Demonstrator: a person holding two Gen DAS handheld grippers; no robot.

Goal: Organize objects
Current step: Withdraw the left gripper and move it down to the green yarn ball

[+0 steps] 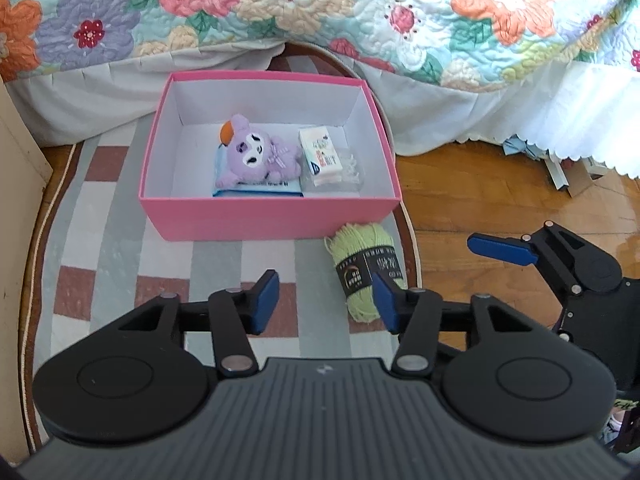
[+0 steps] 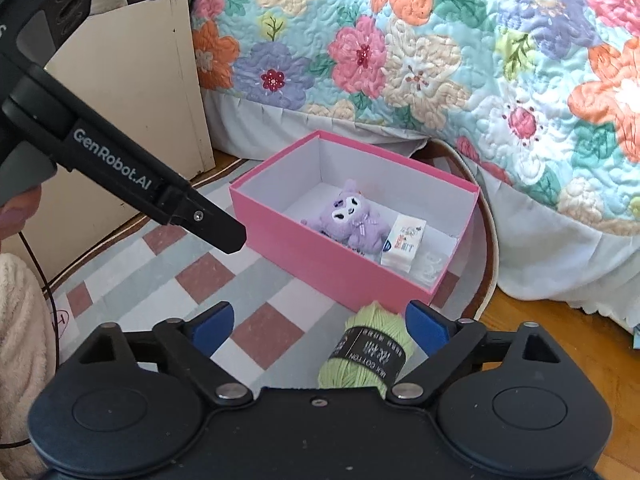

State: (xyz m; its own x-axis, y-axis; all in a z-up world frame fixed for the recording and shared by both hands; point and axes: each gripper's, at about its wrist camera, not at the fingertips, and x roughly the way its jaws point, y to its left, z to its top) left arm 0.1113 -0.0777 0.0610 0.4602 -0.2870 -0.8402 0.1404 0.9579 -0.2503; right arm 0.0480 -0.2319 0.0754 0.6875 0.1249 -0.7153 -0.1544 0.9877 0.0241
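Your left tongs (image 1: 326, 304) stand part-open over bare checked rug (image 1: 168, 264), holding nothing; your right tongs (image 2: 320, 326) gape wide with the soft green yarn skein (image 2: 370, 354) loose between the pads, by the rug's edge. Beyond, the stiff pink box (image 1: 264, 216) holds a plush toy (image 1: 256, 156) and small carton (image 1: 322, 152), under the quilt's overhang (image 1: 360, 20).

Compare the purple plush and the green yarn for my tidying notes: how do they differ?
The purple plush lies inside the pink box; the green yarn lies outside on the rug. The plush has a face; the yarn wears a black label band. Both look soft and lie ungripped.
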